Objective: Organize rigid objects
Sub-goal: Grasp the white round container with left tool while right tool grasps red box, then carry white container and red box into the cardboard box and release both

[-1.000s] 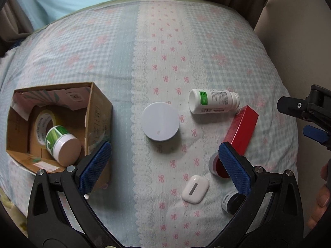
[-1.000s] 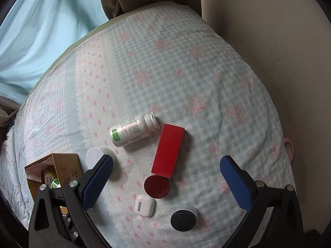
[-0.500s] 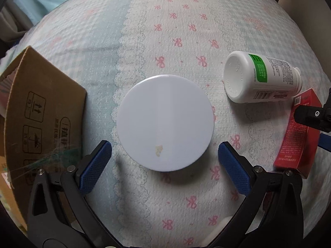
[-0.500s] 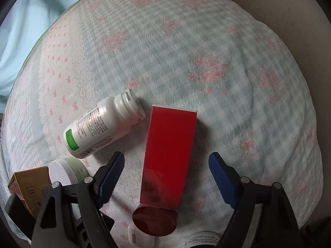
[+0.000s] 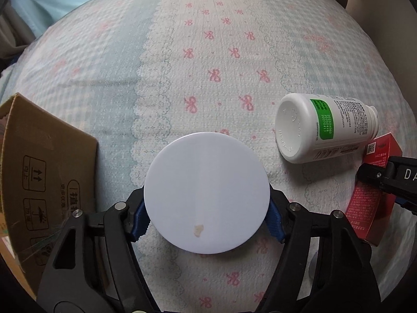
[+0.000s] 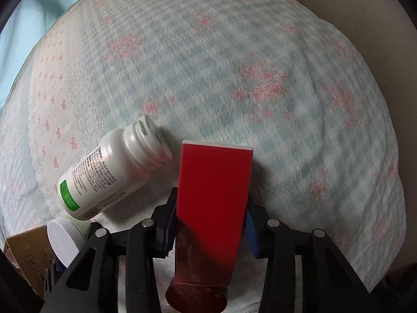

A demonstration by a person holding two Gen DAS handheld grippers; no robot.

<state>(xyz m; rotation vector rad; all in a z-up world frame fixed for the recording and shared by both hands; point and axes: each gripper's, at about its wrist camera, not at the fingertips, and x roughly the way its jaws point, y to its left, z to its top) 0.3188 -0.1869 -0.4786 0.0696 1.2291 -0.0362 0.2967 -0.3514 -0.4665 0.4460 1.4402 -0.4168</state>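
Note:
My left gripper is shut on a round white-lidded jar, blue pads on both sides of it. My right gripper is shut on a long red box lying on the bed; the box also shows at the right edge of the left wrist view. A white pill bottle with a green label lies on its side between jar and box; it also shows in the right wrist view. An open cardboard box stands left of the jar.
The bed cover is checked blue with pink bows and flowers. A round dark red lid lies at the near end of the red box. The jar's white lid and the carton's corner show at lower left. A beige wall is on the right.
Both grippers came down and closed: the left onto the white jar, the right onto the red box. One second ago both were open and high above the bed.

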